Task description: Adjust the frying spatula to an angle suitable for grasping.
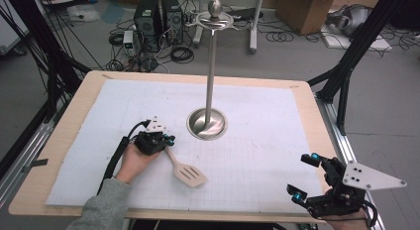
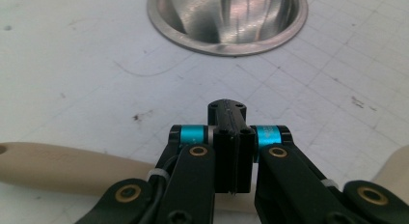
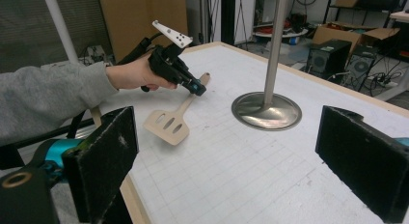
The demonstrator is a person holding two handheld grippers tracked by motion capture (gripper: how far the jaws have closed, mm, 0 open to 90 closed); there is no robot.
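On the desk (image 1: 59, 141), our left gripper (image 1: 157, 140) clenches the spatula (image 1: 184, 169) handle; right gripper (image 1: 302, 178) released; a thin grip risks swivel.

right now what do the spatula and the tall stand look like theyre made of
Spatula: probably pale unfinished wood, judging by its matte beige surface, though light plastic is possible. Stand: polished metal, likely steel, since its round base shows bright streaky reflections.

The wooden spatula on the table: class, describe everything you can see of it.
The spatula looks like pale wood: a slim rounded handle widening into a flat blade with three slots. It lies on the white gridded mat, blade toward the person, handle end pointing toward the steel stand's round base without touching it. The left gripper is shut on the handle. The blade looks slightly raised, though that is uncertain.
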